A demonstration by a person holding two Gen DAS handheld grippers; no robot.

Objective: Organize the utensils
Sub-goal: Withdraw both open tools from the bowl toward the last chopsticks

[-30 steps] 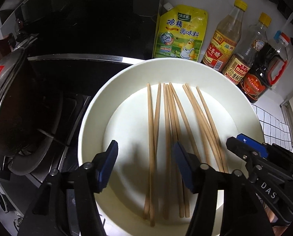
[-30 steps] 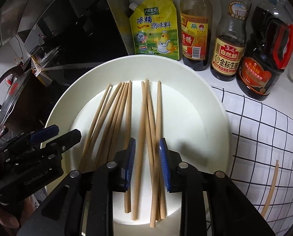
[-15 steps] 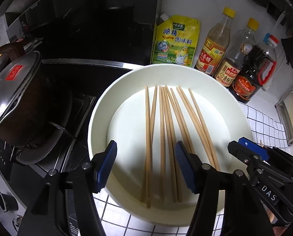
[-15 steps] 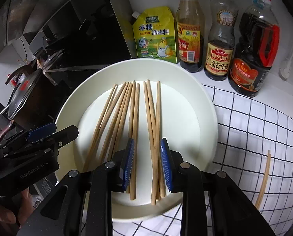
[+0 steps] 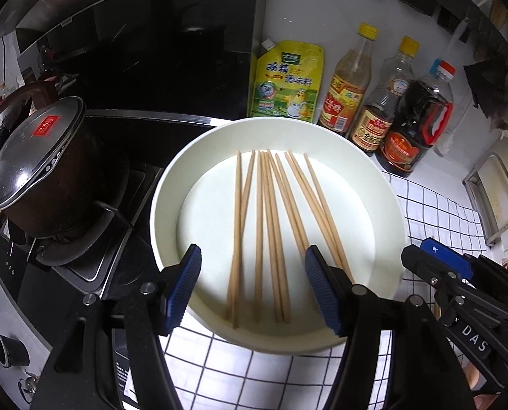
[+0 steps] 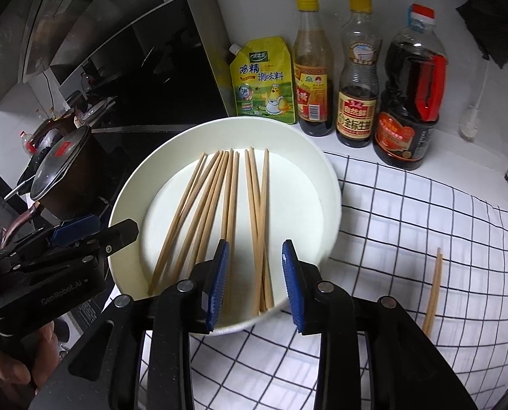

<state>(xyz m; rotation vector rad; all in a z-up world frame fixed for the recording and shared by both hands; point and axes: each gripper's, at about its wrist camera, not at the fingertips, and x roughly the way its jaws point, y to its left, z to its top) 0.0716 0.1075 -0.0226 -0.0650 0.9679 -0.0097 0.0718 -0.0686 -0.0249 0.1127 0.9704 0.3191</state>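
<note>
**Both claws lift back from the plate of chopsticks**

Since a second ago both claws have pulled up and away, so the white plate (image 5: 172, 184) looks smaller and more of the checked cloth (image 6: 407, 205) on the table shows in front of it. The chopsticks (image 5: 267, 225) have not shifted; they lie side by side in a loose fan inside the plate, thin ends toward the wall.

The left claw (image 5: 252, 290) hangs released over the near rim of the plate, its blue pads (image 5: 182, 287) well apart and pressing on nothing. The right claw (image 6: 255, 282) has its jaws opening; several chopsticks are seen in the gap between the pads, but they rest in the plate below and the pads do not touch them. A hand (image 6: 8, 369) grips the left claw's handle at the lower left of the right view.

One more pair of chopsticks (image 6: 433, 290) lies on the checked cloth, well apart from the plate. Behind the plate stand a yellow seasoning pouch (image 5: 288, 82) and three sauce bottles (image 6: 358, 78). A lidded pot (image 5: 42, 171) sits on the stove to the left.
</note>
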